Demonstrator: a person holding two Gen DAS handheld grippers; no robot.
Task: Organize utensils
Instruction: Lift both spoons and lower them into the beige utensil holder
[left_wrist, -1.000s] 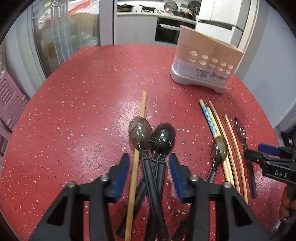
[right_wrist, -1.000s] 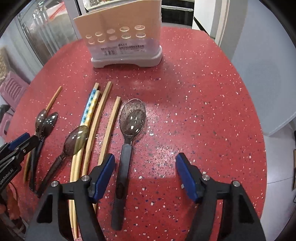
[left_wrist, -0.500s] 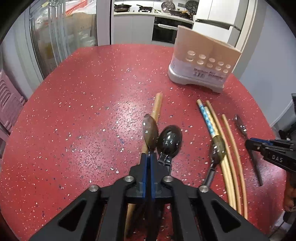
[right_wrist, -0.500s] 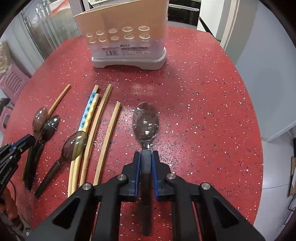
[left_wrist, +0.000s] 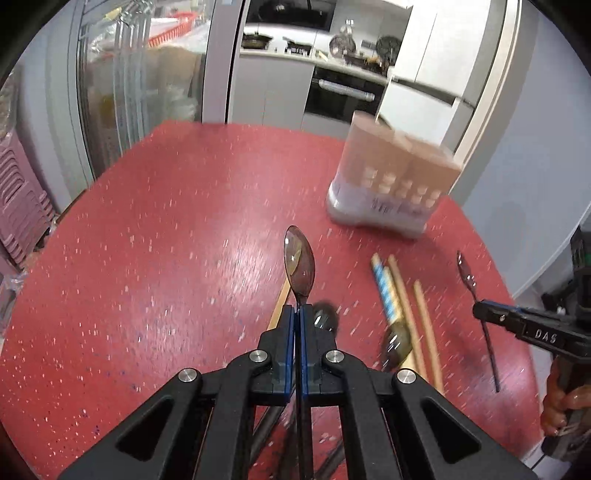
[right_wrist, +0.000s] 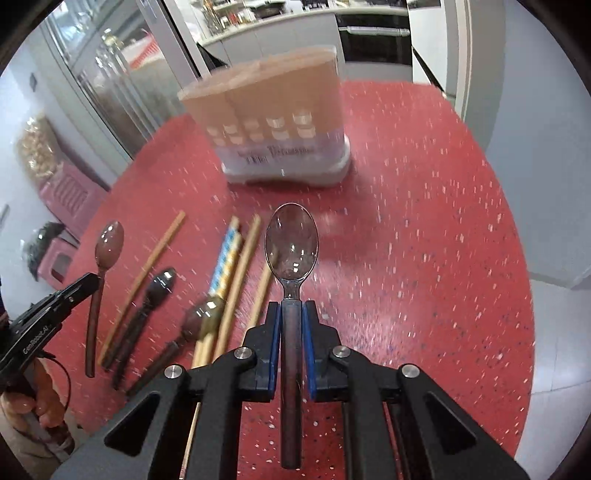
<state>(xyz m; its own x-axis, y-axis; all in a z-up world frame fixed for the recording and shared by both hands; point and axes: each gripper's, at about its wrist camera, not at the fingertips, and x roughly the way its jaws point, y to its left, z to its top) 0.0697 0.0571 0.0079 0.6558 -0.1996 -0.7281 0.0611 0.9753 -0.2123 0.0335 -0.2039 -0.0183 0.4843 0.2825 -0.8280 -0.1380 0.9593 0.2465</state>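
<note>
Both tools, open a second ago, have closed: the left tool (left_wrist: 299, 317) clenches a smoky translucent plastic spoon (left_wrist: 299, 264), the right tool (right_wrist: 291, 314) a clear-bowled dark-handled spoon (right_wrist: 291, 243), both lifted off the speckled red bench (right_wrist: 406, 258).

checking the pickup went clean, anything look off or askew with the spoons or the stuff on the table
Nothing is spilled or broken. One oddity: the spoon in the left gripper is held on edge, while the right gripper holds its spoon bowl-up. Chopsticks lie loosely scattered beside the holder.
</note>
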